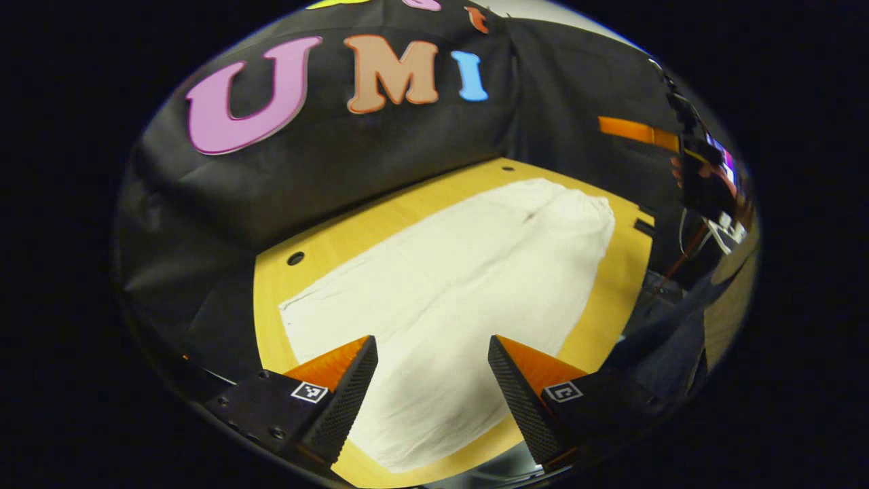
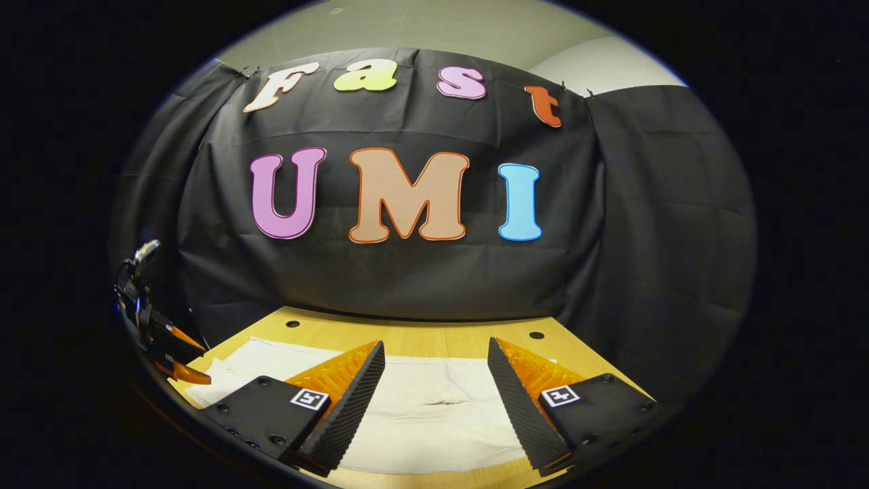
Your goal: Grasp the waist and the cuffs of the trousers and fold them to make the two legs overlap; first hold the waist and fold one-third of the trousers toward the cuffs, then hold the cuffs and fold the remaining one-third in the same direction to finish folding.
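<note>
The white trousers [image 1: 448, 299] lie spread flat on the wooden worktop [image 1: 326, 244], running lengthwise from the near edge toward the far right corner in the left gripper view, where a short dark crease [image 1: 528, 216] marks the cloth near their far end. The left hand-held gripper [image 1: 432, 356] hangs above the near part of the trousers with its fingers spread wide and nothing between them. In the right gripper view the trousers [image 2: 434, 407] stretch across the worktop [image 2: 414, 336] from side to side, and the right hand-held gripper [image 2: 436, 363] hovers over them, likewise wide apart and empty. The left hand-held gripper also shows at the far left edge of that view [image 2: 178, 354], above the end of the trousers; the right one sits at the far right of the left gripper view [image 1: 706, 180].
</note>
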{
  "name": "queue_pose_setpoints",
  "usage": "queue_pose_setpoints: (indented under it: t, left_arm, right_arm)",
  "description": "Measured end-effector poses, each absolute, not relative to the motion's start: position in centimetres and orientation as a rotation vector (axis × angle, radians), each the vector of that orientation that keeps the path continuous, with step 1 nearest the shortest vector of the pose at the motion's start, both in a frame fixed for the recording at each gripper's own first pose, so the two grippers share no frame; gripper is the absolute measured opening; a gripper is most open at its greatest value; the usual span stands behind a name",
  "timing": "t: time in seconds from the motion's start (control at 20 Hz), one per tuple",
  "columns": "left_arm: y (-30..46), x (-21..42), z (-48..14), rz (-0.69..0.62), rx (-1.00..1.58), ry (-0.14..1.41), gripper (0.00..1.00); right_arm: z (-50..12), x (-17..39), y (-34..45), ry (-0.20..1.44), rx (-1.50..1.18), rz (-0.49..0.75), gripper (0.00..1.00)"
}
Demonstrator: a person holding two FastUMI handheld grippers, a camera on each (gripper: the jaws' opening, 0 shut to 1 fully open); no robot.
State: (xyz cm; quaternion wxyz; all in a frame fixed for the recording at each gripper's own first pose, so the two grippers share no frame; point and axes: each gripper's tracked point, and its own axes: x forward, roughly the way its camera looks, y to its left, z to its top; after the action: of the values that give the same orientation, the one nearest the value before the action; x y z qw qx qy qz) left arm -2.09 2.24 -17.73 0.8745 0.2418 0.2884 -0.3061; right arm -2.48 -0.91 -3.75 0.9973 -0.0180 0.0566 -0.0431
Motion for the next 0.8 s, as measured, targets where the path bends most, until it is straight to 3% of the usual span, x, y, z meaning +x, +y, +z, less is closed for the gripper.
queue_pose_setpoints:
  t: [0.45, 0.8]
  left_arm:
    - [6.1, -7.9, -26.1, -0.910, 0.726, 0.922, 0.98]
    - [10.0, -9.8, -30.0, -0.946, 0.875, 1.066, 0.94]
  right_arm:
    - [-5.5, -2.6, -2.0, 0.167, -0.051, -0.123, 0.98]
    - [-6.3, -1.6, -1.5, 0.187, -0.063, -0.097, 0.98]
